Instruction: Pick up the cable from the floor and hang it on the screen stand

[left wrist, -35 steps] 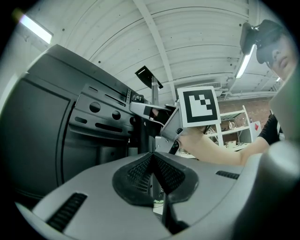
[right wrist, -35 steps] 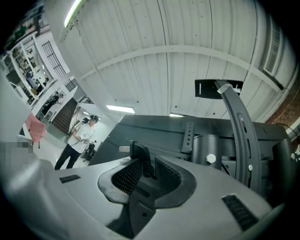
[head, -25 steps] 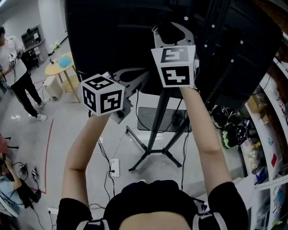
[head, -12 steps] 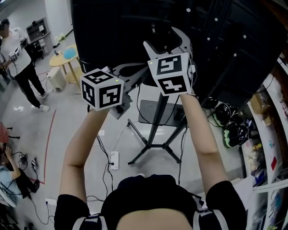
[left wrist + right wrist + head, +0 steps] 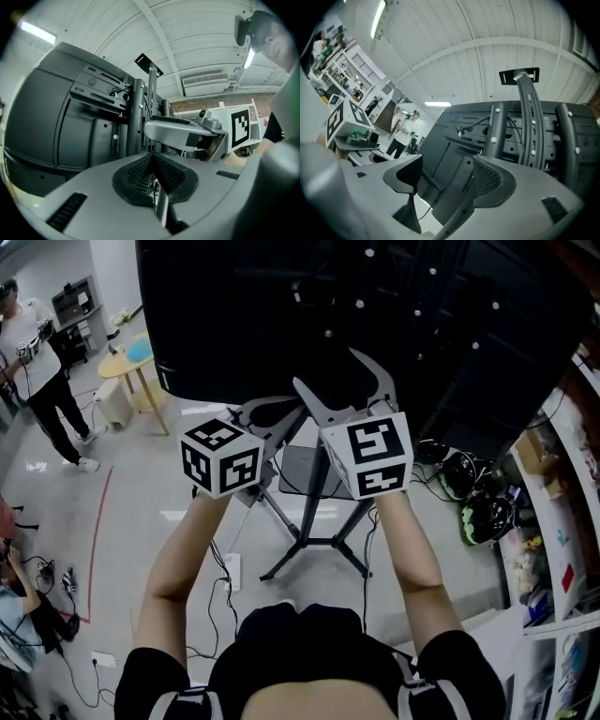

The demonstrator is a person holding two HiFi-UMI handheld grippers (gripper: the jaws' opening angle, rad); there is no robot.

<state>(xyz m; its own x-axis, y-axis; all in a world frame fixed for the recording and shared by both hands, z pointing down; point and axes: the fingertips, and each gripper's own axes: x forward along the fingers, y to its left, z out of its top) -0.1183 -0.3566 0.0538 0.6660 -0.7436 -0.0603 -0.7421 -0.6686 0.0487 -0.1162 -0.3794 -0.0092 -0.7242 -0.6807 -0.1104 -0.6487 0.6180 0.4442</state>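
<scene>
Starting left, the left gripper [image 5: 152, 164] had its jaws pressed together on nothing visible. The right gripper [image 5: 447, 176] had just been opening its jaws, which stood wide apart and empty. Beyond them a thin black cable [image 5: 474, 124] lay on a bracket [image 5: 464, 137] of the screen stand [image 5: 530, 126]. Loosely draped, it might slip to the floor [image 5: 141, 521] if a jaw brushed it.

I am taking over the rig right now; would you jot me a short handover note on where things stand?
Left gripper: shut, nothing seen in it.
Right gripper: jaws just opened, nothing between them.
Both are at the back of the screen, by the screen stand.
A thin black cable runs along the bracket there; likely the hung one, unconfirmed.
Left: check it holds, withdraw.
</scene>
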